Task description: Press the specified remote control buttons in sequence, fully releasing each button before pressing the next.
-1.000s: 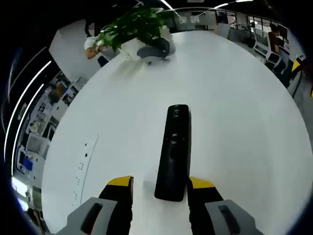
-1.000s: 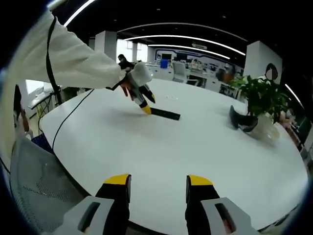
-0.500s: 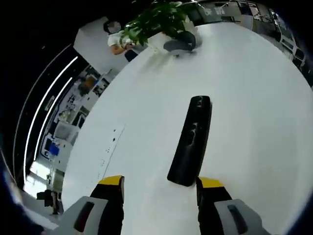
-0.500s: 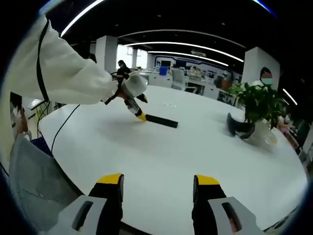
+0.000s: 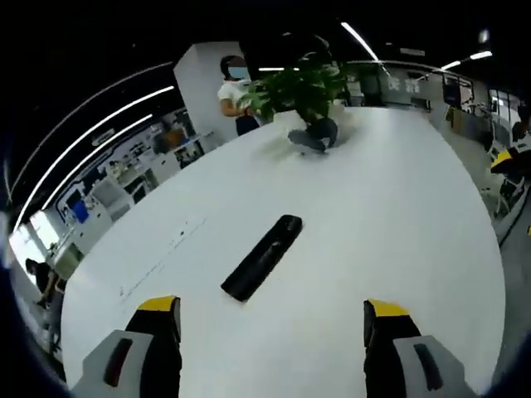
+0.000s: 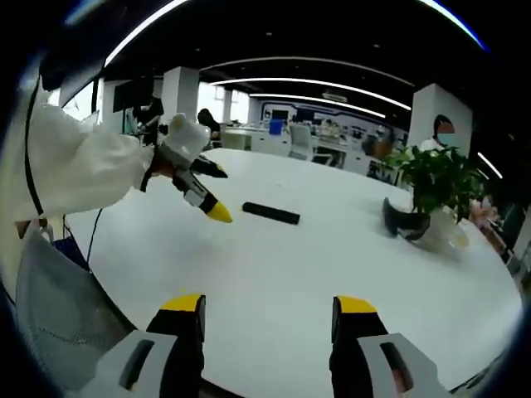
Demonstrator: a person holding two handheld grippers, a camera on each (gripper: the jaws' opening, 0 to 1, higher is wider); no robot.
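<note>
A long black remote control [image 5: 262, 257] lies flat on the white table [image 5: 398, 224], a short way ahead of my left gripper [image 5: 271, 315]. The left gripper's yellow-tipped jaws stand wide apart and hold nothing. In the right gripper view the same remote [image 6: 270, 213] lies far ahead near the table's middle. The left gripper [image 6: 205, 202] hangs in the air to the remote's left, held by a white-sleeved arm [image 6: 75, 166], clear of the remote. My right gripper [image 6: 270, 307] is open above the table's near edge, empty.
A potted green plant [image 5: 303, 87] and a dark grey curved object [image 5: 315, 137] stand at the far side of the table; they are the plant [image 6: 440, 178] and object [image 6: 406, 220] on the right in the right gripper view. A person [image 5: 235, 91] stands behind the plant. A mesh chair [image 6: 58, 315] is near left.
My left gripper has lifted and drawn back from the remote, and its jaws have spread wider. The remote stays on the table. The right gripper has hardly moved.
</note>
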